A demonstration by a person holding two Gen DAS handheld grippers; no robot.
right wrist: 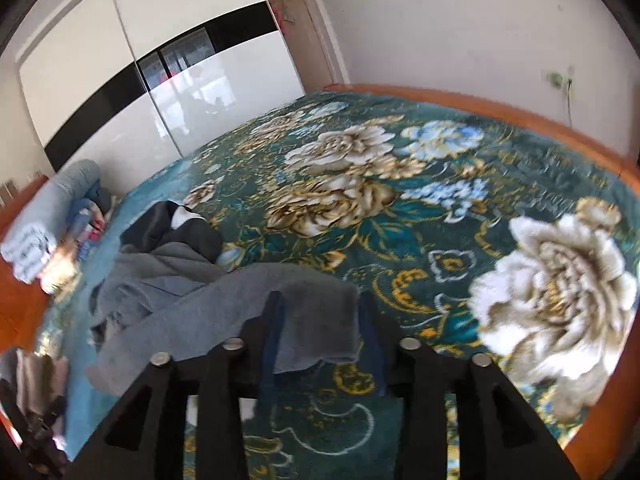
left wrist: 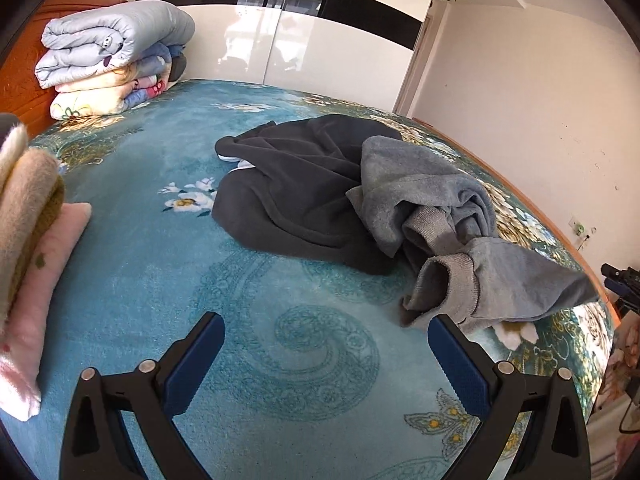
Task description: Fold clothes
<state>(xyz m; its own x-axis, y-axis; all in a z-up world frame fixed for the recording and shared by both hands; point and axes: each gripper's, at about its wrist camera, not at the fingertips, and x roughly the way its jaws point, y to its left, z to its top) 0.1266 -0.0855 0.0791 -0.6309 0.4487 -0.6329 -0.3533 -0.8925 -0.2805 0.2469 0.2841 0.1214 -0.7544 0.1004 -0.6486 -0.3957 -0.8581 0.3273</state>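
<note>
Grey garment [right wrist: 316, 320] pinched in right claw [right wrist: 320, 312], seen only rt view; left claw [left wrist: 326, 334] wide open, empty.

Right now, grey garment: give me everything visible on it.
The grey garment looks like soft fleecy knit with ribbed cuffs. It is unfolded and crumpled, part draped over the black garment, part on the bedspread. One end is stretched out toward the right gripper, whose fingers close on its edge. The left gripper is open, near one cuff, not gripping it.

No readable text, label, brand, number or sign shows in either wrist view; nothing printed can be made out.
</note>
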